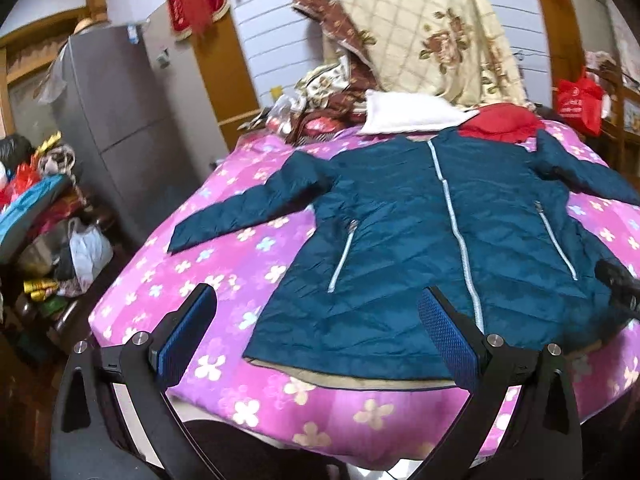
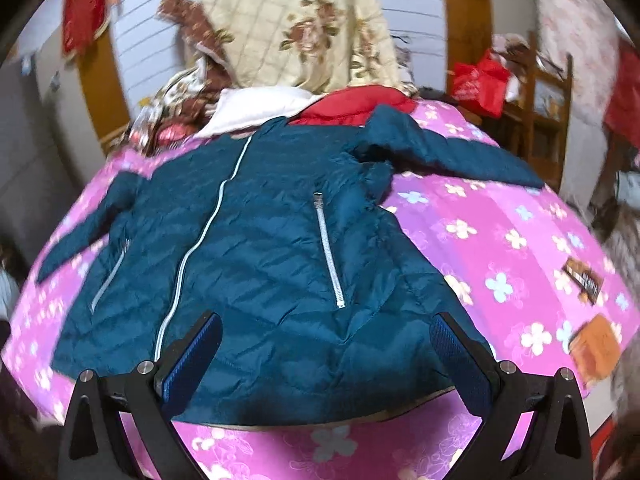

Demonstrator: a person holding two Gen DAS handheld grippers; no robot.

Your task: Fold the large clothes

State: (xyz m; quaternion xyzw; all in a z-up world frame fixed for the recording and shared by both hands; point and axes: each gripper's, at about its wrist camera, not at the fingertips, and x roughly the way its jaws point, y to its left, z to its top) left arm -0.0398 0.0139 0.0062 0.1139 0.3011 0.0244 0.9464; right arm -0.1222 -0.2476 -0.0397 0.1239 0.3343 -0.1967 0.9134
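Observation:
A teal quilted jacket (image 1: 408, 240) lies flat, front up and zipped, on a pink flowered bedspread (image 1: 224, 264). Both sleeves are spread outward. It also shows in the right wrist view (image 2: 260, 248). My left gripper (image 1: 316, 320) is open and empty above the jacket's lower left hem. My right gripper (image 2: 326, 344) is open and empty above the jacket's lower right hem. The right gripper's tip (image 1: 616, 284) shows at the right edge of the left wrist view.
A white folded garment (image 1: 408, 112) and a red one (image 1: 500, 122) lie past the collar, under a hanging floral quilt (image 1: 424, 28). A grey fridge (image 1: 120, 120) and cluttered bags (image 1: 48, 232) stand left of the bed. A red bag (image 2: 480, 80) hangs on a wooden chair at right.

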